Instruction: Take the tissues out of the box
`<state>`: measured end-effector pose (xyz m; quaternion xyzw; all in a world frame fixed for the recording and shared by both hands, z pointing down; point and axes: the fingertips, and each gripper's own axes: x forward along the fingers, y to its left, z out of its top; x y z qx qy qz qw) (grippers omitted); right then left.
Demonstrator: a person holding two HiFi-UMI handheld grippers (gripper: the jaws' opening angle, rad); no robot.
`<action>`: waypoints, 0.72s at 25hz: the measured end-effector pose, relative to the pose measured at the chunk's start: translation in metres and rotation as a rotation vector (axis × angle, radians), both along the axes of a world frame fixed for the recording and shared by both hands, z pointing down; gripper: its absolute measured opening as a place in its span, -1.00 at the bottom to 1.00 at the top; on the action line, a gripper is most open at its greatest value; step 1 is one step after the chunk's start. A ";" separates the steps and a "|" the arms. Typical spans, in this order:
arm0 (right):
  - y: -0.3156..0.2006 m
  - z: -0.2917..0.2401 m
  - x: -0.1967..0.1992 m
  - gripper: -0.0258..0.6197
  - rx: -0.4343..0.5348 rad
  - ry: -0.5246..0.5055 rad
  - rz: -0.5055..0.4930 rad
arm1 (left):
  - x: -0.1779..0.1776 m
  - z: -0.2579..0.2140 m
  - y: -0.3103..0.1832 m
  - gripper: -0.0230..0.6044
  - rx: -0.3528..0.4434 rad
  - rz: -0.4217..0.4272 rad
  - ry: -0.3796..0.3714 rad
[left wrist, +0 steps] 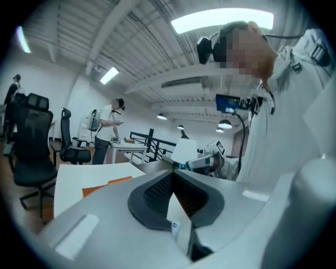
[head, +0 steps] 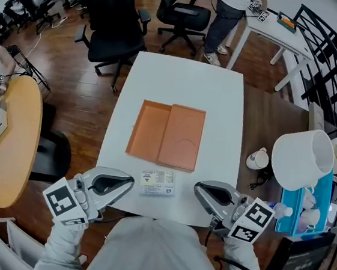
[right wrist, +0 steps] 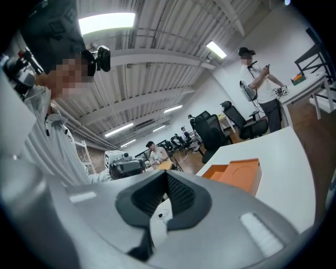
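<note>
An orange flat box [head: 167, 135] lies in the middle of the white table [head: 192, 85], with a shallow open tray on its left half and a panel with a round imprint on its right half. A small printed tissue pack [head: 157, 183] rests on the table near the front edge, outside the box. My left gripper [head: 130, 182] hovers just left of the pack, jaws shut and empty. On the pack's right, my right gripper [head: 198, 190] points inward, also shut and empty. The box shows as an orange corner [left wrist: 113, 182] in the left gripper view and more fully [right wrist: 239, 176] in the right gripper view.
A white cup [head: 257, 158], a large white bucket-like shade [head: 302, 159] and a blue bin [head: 311, 208] stand at the right. A black office chair [head: 111, 28] is behind the table and a round wooden table [head: 10, 143] is at the left. A person [head: 231, 11] stands at the far desk.
</note>
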<state>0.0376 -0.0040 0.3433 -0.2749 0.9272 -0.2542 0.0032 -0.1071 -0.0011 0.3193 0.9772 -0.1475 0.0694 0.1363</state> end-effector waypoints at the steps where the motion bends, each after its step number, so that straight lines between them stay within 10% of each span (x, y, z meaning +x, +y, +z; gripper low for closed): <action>1: -0.002 0.000 -0.004 -0.92 0.005 0.014 -0.009 | -0.007 -0.005 0.002 -0.88 -0.024 -0.023 0.039; 18: 0.005 0.015 -0.027 -0.92 -0.005 0.091 -0.096 | -0.011 0.012 -0.008 -0.88 -0.068 -0.045 0.023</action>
